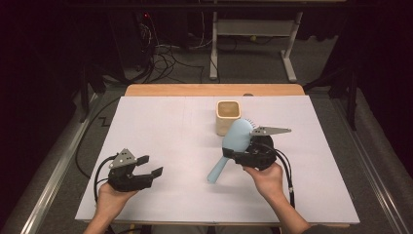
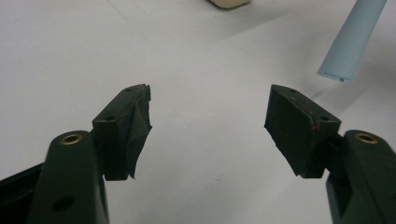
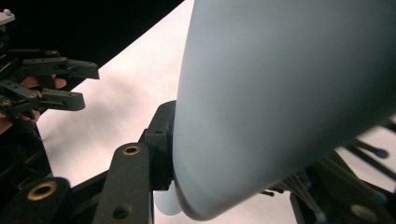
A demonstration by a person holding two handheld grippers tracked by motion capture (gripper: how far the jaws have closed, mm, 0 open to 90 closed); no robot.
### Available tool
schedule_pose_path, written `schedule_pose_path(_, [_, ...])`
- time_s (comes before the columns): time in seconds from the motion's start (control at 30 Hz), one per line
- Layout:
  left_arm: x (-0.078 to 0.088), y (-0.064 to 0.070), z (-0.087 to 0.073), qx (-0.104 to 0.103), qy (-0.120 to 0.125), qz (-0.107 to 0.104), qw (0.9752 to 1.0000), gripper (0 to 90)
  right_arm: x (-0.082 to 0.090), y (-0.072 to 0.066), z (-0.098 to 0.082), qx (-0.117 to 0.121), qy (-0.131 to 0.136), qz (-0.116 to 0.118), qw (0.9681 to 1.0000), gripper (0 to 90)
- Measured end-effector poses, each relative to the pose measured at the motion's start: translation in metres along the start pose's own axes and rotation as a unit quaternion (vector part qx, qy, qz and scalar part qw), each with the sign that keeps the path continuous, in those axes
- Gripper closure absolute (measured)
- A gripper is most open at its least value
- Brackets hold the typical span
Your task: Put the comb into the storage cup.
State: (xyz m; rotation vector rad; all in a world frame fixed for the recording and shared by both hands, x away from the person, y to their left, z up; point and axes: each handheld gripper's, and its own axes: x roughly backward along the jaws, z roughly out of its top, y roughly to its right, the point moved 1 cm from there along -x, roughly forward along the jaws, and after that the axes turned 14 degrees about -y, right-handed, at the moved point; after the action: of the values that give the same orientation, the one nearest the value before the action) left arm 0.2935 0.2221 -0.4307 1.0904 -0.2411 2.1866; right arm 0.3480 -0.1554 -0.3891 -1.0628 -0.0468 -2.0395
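Pale-blue hairbrush [image 1: 237, 140] — raised, tilted, handle pointing down-left

We read this as a lab or test room: a white-covered wooden worktop [image 1: 160, 126] under dark surroundings, tangled black cables [image 1: 163, 61] on grey carpet [image 1: 253, 61], a white metal adjustable desk frame [image 1: 253, 34] behind.

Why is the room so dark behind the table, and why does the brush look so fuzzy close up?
High view: light falls on the white table, the room behind stays dim. Right gripper view: the brush sits too near the lens, so it blurs. Left gripper view: sharp pads, a soft shadow under the brush handle.
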Motion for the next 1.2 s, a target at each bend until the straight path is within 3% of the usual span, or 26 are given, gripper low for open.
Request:
schedule_pose_path(0.6, [0.004,-0.017,-0.033,0.035,0.025,0.015,0.999,29.3,0.014,0.01,0.001,-0.007,-0.003,-0.022,0.9997,55.8])
schedule_pose_path(0.97, [0.003,-0.024,-0.043,0.07,0.041,0.024,0.9964,28.6,0.02,0.018,0.003,-0.012,-0.004,-0.032,0.9994,55.7])
schedule_pose_path(1.2, [0.002,-0.027,-0.049,0.08,0.049,0.03,0.9951,28.5,0.024,0.024,0.003,-0.018,-0.005,-0.039,0.9991,55.5])
